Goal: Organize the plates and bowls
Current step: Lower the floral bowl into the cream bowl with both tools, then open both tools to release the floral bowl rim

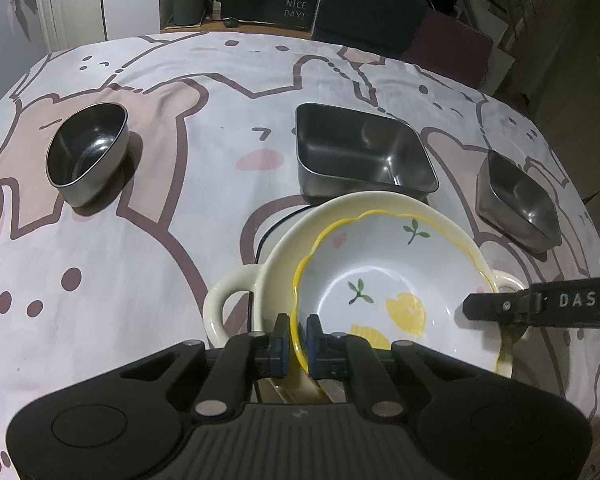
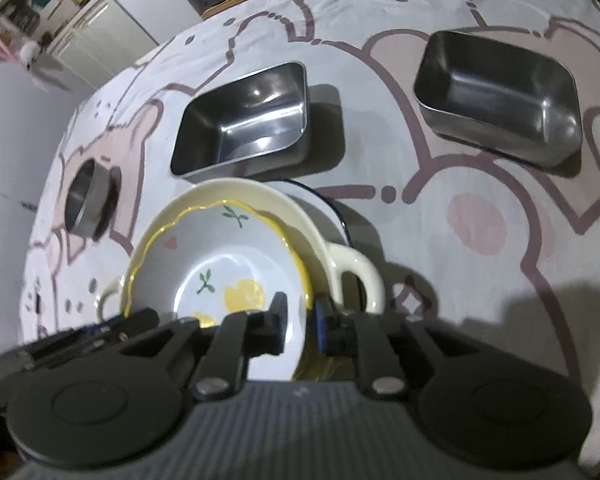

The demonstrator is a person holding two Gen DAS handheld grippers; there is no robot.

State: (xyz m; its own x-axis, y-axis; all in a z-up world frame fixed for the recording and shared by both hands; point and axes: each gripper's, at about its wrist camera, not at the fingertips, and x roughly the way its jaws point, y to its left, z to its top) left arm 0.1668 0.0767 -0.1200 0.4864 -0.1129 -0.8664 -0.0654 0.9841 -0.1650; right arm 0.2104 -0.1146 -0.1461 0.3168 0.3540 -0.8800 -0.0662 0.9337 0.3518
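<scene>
A: Ceramic lemon bowl (image 1: pixel 380 272) sits tilted in the cream handled dish (image 1: pixel 236 300); where are the grippers?

B: Left gripper (image 1: pixel 298 340) clamps its rim; right gripper (image 2: pixel 300 328) straddles the rim, slack. A one-sided hold could tip it.

Left tool (image 1: pixel 298 334) pinches lemon bowl (image 1: pixel 380 280) rim.

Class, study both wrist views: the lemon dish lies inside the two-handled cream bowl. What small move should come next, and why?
Probably open the jaws of the left gripper and let go. The lemon dish already sits nested in the cream bowl. The jaws of the right gripper stand apart around its rim without pressing, and only the left pinches the yellow edge.
</scene>
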